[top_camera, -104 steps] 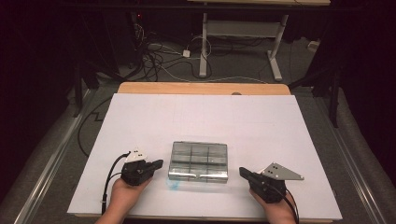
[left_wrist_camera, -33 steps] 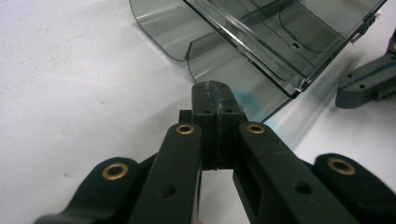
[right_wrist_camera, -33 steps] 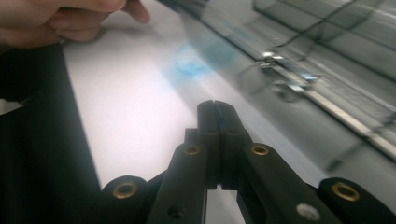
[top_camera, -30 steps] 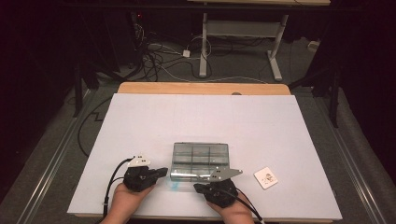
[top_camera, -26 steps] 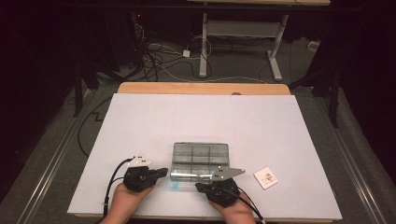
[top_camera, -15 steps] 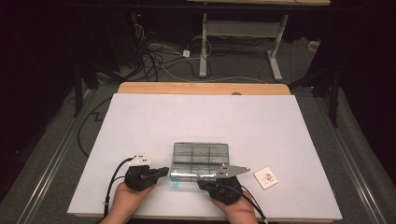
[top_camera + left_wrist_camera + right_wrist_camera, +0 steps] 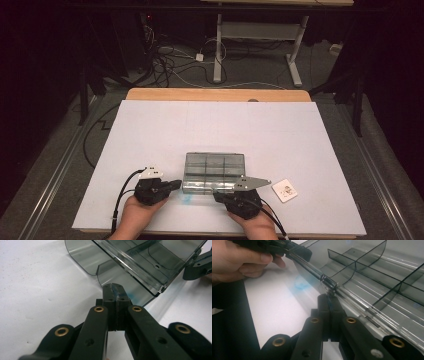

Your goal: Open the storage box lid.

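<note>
A clear grey-tinted compartment box (image 7: 214, 172) lies on the white table near the front edge. My left gripper (image 7: 176, 184) is at its front left corner. Its jaws are pressed together, and the tips (image 7: 116, 288) touch a curved clear flap on the box's front wall (image 7: 150, 257). My right gripper (image 7: 217, 196) is at the front edge, further right. It is shut, with its tips (image 7: 329, 300) right under the box's front rim (image 7: 329, 286) by a small catch. The dividers (image 7: 374, 277) are visible. I cannot make out whether either gripper pinches plastic.
A small white square card (image 7: 285, 190) lies to the right of the box. The white sheet (image 7: 225, 125) covers the table up to a wooden strip (image 7: 215, 95) at the back. Cables and desk legs are on the floor beyond the table.
The right gripper came in from the right side of the table to the box's front edge, and the white card now lies where it was. The left gripper edged closer to the box.
</note>
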`<action>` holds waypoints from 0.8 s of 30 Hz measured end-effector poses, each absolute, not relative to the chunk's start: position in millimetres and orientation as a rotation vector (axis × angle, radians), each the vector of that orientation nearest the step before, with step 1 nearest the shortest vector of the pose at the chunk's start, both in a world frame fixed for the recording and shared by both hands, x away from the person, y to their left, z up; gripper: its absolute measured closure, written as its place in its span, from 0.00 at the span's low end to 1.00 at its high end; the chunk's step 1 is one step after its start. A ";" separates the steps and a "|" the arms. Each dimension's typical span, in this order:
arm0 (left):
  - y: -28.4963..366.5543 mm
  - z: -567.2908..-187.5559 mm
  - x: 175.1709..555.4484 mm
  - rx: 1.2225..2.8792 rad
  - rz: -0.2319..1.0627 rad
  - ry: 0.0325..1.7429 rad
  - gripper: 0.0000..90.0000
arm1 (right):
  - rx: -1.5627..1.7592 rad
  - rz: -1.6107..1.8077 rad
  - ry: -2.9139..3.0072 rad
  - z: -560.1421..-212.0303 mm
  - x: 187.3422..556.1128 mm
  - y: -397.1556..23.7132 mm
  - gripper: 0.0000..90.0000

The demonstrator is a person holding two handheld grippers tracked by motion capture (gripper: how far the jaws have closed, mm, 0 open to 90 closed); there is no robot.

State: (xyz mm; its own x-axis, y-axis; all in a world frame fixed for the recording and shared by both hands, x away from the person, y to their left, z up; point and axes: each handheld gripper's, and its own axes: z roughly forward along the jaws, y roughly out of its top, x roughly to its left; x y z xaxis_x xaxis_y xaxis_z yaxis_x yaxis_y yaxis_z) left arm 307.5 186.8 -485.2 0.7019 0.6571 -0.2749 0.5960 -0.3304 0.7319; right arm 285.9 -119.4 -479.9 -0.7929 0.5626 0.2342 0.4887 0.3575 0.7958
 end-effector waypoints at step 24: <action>188.9 -485.6 305.0 2.025 0.086 0.955 0.97 | 0.957 1.422 2.536 -479.3 288.4 -112.2 1.00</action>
State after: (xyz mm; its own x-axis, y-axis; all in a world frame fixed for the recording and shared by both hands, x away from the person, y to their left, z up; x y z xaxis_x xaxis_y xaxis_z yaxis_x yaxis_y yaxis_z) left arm 305.0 188.9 -485.6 0.7034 0.6542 -0.2779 0.5942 -0.3268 0.7349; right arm 288.4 -112.2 -479.3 -0.8017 0.5545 0.2231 0.4794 0.3737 0.7940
